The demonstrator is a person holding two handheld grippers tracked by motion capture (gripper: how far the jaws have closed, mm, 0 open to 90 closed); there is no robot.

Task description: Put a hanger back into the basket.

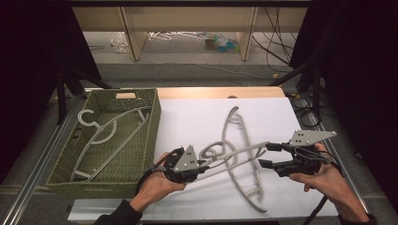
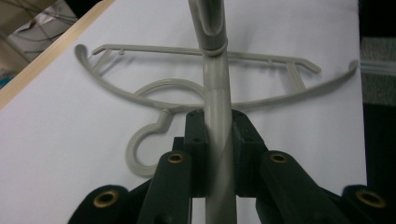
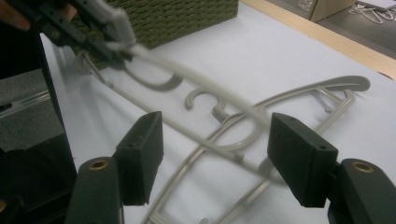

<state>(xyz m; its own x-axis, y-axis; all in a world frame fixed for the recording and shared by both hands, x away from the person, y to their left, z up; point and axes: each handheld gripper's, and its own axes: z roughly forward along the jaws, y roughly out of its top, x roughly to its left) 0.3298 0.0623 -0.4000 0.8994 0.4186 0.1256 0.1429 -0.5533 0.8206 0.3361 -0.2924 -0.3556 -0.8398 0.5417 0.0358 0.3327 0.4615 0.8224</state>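
Clamped in my left claw [image 2: 219, 140] is one grey hanger [image 1: 234, 157], lifted over the white desk [image 1: 197, 117]. Right claw [image 3: 215, 154] gapes apart, pads clear of it. Another hanger [image 2: 154, 95] lies flat below.

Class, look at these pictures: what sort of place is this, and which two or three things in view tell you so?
Probably a lab or workshop set up for recording, not a home. Dark curtains flank a white-covered table, loose cables trail over a bare floor, and a person works grey hangers beside a green basket with handheld tools.

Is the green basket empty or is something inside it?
Not empty. A grey hanger lies inside the basket, leaning up against its walls.
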